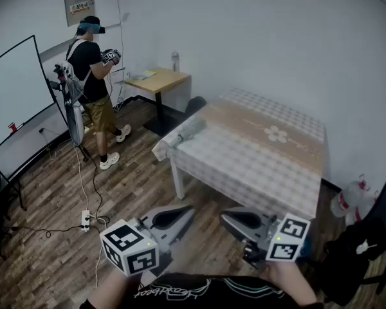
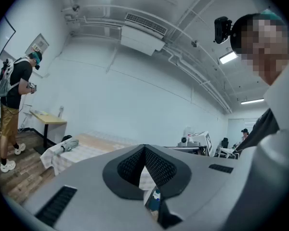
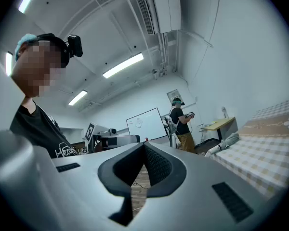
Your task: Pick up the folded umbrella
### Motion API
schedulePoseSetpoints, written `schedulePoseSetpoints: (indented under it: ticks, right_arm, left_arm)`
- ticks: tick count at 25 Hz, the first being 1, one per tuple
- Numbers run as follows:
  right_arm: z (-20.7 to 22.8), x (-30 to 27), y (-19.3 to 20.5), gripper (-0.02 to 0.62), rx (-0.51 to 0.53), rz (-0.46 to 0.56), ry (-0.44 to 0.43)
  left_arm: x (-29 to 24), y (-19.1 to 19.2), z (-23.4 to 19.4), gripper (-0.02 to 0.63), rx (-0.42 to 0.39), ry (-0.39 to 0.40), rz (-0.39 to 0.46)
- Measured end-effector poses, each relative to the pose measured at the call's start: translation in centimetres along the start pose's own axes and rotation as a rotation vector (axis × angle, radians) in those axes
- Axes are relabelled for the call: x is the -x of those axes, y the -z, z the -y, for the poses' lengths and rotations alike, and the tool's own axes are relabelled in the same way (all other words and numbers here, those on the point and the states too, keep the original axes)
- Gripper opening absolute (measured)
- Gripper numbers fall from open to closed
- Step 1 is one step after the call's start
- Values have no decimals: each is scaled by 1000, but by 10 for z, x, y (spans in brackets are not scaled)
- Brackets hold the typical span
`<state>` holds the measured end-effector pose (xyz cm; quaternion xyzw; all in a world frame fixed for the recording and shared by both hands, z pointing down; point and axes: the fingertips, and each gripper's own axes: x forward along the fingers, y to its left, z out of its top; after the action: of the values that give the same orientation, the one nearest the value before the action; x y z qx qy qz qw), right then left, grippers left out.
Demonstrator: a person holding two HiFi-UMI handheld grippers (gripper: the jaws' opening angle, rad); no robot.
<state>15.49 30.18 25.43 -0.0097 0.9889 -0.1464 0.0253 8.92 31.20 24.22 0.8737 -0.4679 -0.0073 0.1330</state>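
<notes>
The folded umbrella (image 1: 186, 132), grey and rolled up, lies on the near left corner of a table (image 1: 244, 163) covered with a checked cloth. It shows small in the left gripper view (image 2: 67, 145) and in the right gripper view (image 3: 229, 140). Both grippers are held low in front of me, well short of the table and apart from the umbrella. My left gripper (image 1: 185, 214) has its jaws shut with nothing between them, pads meeting (image 2: 144, 151). My right gripper (image 1: 228, 219) is likewise shut and empty (image 3: 144, 149).
A person (image 1: 93, 89) stands at the left by a whiteboard (image 1: 13, 102). A small wooden desk (image 1: 157, 79) with a bottle (image 1: 175, 61) stands against the far wall. Cables and a power strip (image 1: 85, 219) lie on the floor. A black chair (image 1: 367, 250) stands at the right.
</notes>
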Motion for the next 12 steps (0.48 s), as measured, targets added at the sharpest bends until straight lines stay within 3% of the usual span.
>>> schedulePoseSetpoints:
  ticks: [12]
  right_arm:
    - [22,22,-12,11,-16,22,50]
  left_arm:
    - [-33,-6,10,-5,14,14,10]
